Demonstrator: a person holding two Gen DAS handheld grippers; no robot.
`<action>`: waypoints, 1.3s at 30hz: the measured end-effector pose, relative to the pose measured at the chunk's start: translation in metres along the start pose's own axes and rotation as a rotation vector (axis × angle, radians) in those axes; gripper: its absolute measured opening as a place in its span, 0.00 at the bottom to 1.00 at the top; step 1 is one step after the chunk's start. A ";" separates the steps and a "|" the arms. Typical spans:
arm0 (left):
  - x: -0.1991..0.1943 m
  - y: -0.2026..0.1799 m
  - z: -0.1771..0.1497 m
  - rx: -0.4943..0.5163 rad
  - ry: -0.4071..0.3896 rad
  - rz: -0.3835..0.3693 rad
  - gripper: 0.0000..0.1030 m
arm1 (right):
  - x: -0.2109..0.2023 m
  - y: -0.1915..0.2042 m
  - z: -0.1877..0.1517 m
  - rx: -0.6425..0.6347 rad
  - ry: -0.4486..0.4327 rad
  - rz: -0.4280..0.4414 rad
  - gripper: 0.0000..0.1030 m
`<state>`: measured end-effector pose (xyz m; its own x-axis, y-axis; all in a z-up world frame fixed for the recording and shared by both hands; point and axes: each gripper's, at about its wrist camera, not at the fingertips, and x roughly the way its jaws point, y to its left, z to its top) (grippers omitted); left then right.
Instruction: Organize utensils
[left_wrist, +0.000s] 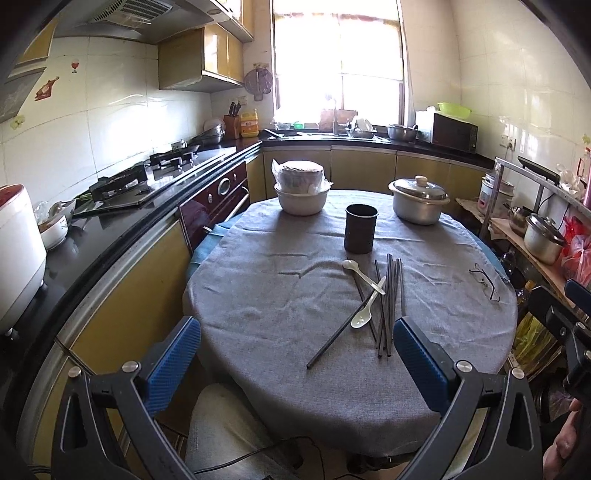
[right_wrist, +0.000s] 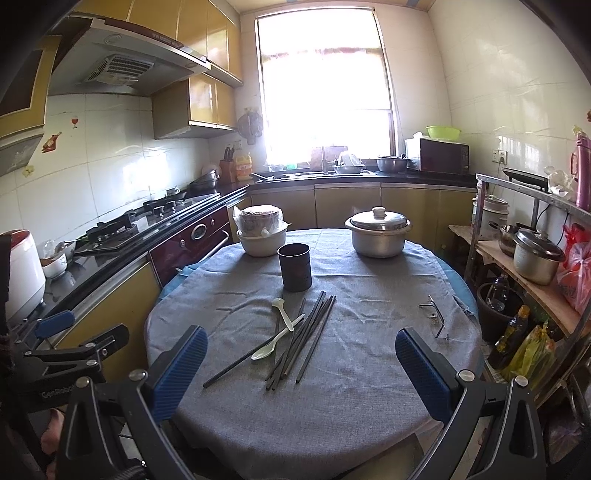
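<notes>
Several dark chopsticks (left_wrist: 390, 295) and two white spoons (left_wrist: 364, 315) lie loose on the grey tablecloth (left_wrist: 258, 295), in front of a dark upright holder cup (left_wrist: 361, 229). They also show in the right wrist view: chopsticks (right_wrist: 306, 336), spoons (right_wrist: 267, 349), cup (right_wrist: 294, 267). My left gripper (left_wrist: 297, 363) is open and empty, held above the near table edge, short of the utensils. My right gripper (right_wrist: 301, 367) is open and empty, also near the front edge.
A white bowl with a bagged dish (left_wrist: 301, 197) and a lidded metal pot (left_wrist: 419, 201) stand at the table's far side. Eyeglasses (left_wrist: 485, 282) lie at the right. Counter with stove (left_wrist: 147, 177) is left; a shelf with pots (right_wrist: 535, 254) is right.
</notes>
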<state>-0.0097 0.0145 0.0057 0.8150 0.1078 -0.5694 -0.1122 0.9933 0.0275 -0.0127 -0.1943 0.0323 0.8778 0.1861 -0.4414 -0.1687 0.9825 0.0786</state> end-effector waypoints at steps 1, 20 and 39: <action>0.001 -0.001 0.000 0.002 0.001 0.005 1.00 | 0.001 -0.001 -0.001 0.000 0.000 0.000 1.00; 0.070 -0.004 0.018 0.006 0.068 0.039 1.00 | 0.058 -0.023 -0.002 0.034 0.090 0.032 0.83; 0.113 -0.016 0.035 0.004 0.121 0.000 1.00 | 0.122 -0.038 0.004 0.071 0.176 0.062 0.57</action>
<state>0.1039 0.0121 -0.0297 0.7403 0.1025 -0.6644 -0.1097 0.9935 0.0309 0.1022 -0.2090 -0.0213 0.7737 0.2483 -0.5829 -0.1821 0.9683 0.1707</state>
